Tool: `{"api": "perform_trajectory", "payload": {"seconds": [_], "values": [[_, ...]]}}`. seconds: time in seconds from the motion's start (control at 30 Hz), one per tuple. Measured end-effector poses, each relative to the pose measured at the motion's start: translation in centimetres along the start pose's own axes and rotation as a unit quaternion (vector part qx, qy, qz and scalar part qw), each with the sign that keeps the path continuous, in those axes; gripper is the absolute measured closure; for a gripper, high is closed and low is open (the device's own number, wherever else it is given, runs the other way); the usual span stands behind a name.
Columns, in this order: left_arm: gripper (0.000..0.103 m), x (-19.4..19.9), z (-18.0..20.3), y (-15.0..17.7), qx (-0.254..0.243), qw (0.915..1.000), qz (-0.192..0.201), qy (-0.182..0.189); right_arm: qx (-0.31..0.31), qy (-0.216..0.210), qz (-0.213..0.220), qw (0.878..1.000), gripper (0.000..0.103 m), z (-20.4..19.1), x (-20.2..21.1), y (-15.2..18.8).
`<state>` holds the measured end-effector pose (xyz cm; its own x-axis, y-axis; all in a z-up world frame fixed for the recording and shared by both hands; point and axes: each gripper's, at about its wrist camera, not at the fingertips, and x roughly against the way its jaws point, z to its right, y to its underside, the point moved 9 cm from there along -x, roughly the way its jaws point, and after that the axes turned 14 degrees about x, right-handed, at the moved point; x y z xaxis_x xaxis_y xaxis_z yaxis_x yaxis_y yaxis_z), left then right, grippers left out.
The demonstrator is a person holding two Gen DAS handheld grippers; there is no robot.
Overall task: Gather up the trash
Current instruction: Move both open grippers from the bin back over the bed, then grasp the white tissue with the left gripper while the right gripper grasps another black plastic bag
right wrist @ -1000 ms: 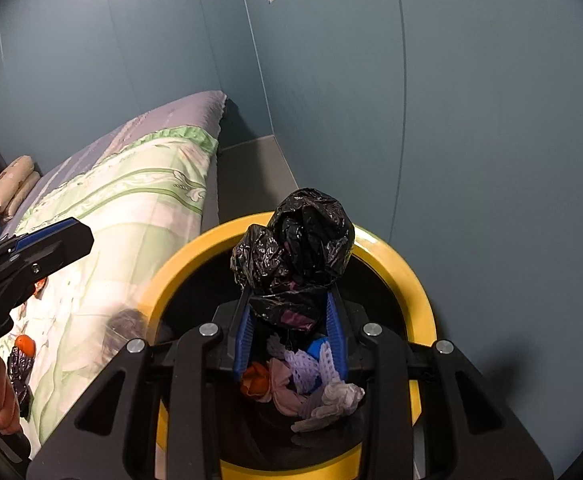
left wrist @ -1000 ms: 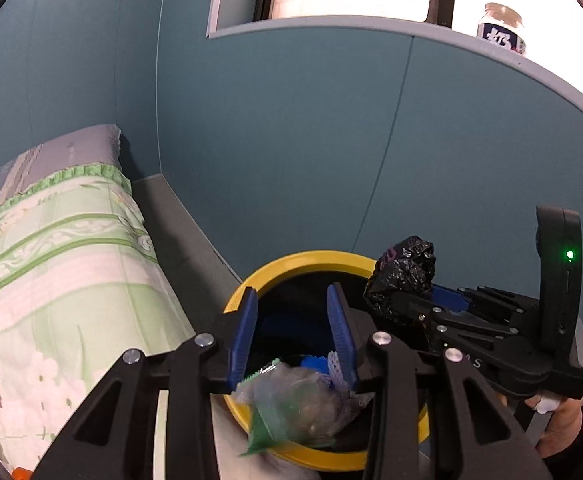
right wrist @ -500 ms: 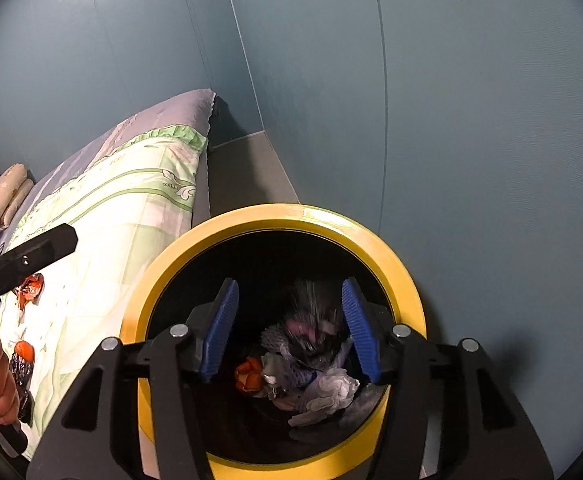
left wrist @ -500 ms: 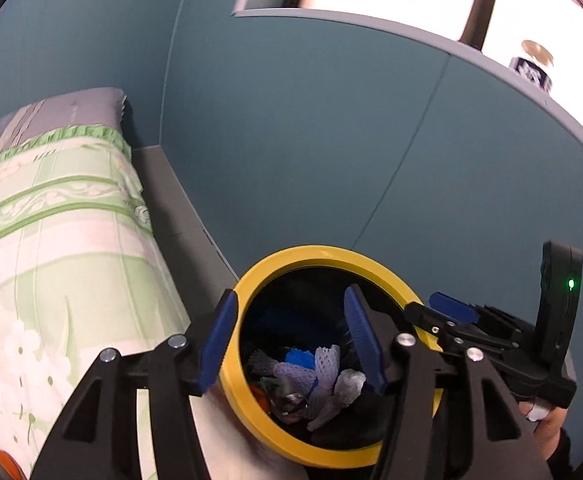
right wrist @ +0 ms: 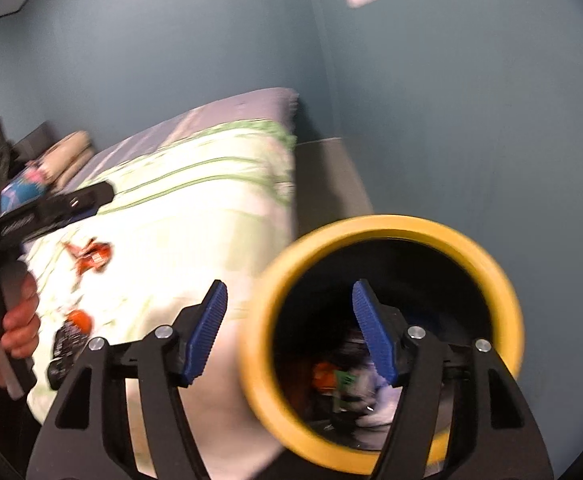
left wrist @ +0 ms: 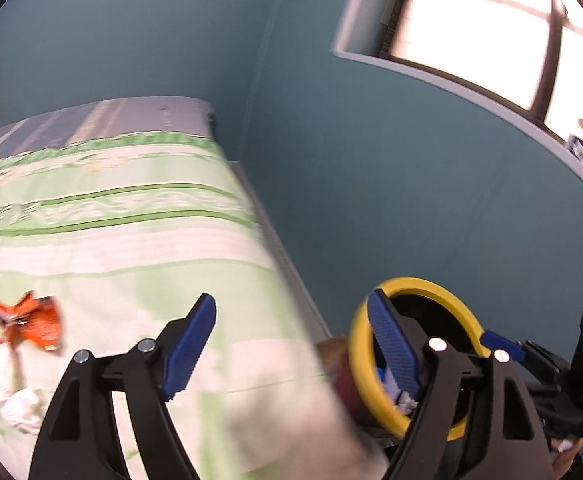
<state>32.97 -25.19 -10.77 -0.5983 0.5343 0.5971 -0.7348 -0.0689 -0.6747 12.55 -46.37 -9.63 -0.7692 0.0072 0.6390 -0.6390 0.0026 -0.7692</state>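
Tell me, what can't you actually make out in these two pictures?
- Contents of the yellow-rimmed round trash bin: right wrist view, dark and motion-blurred; orange and white scraps, kinds unclear.
- Same bin, left wrist view: partly hidden behind the left gripper.
- Crumpled orange wrapper on the green-striped bedsheet: print blurred.
- Small jar on the window ledge: label too small.
- Dark packet: near the picture's edge, blurred.

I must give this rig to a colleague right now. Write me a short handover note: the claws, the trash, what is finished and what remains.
Left claw: open, nothing in it; its jaws have just been opening.
Right claw: open, nothing in it; its jaws have just been opening too.
Yellow-rimmed bin: beside the bed, already holding mixed trash.
Left to do: orange wrapper and white crumpled piece lie on the bed, plus a black and orange packet near the bed's edge.
Next, probably: reach for the orange wrapper.
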Motion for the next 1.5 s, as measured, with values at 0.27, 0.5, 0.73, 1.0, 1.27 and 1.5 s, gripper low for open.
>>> {"api": "perform_trajectory", "payload": {"seconds": [0.27,0.5,0.73,1.0,1.27,1.5], "values": [[0.026,5.5,-9.5,-1.7,0.039,0.9960,0.039,-0.070,0.073,-0.087,-0.003,0.994,0.037,-11.3,-1.7,-2.0],[0.026,9.4,-18.3,-1.1,0.075,0.9880,0.046,-0.127,0.131,-0.157,-0.026,0.978,0.037,-20.9,-2.7,-1.6],[0.026,10.8,-24.6,1.1,0.112,0.9809,0.034,-0.156,0.165,-0.197,-0.063,0.964,0.037,-27.1,-4.1,0.7],[0.026,9.7,-28.9,2.2,0.141,0.9752,0.020,-0.169,0.186,-0.223,-0.094,0.952,0.037,-31.6,-5.2,3.2],[0.026,7.8,-30.2,2.5,0.138,0.9751,0.008,-0.173,0.201,-0.237,-0.127,0.942,0.037,-34.5,-6.4,5.4],[0.026,5.9,-31.3,2.8,0.139,0.9740,-0.006,-0.179,0.204,-0.232,-0.150,0.939,0.037,-35.7,-7.7,6.3]]}}
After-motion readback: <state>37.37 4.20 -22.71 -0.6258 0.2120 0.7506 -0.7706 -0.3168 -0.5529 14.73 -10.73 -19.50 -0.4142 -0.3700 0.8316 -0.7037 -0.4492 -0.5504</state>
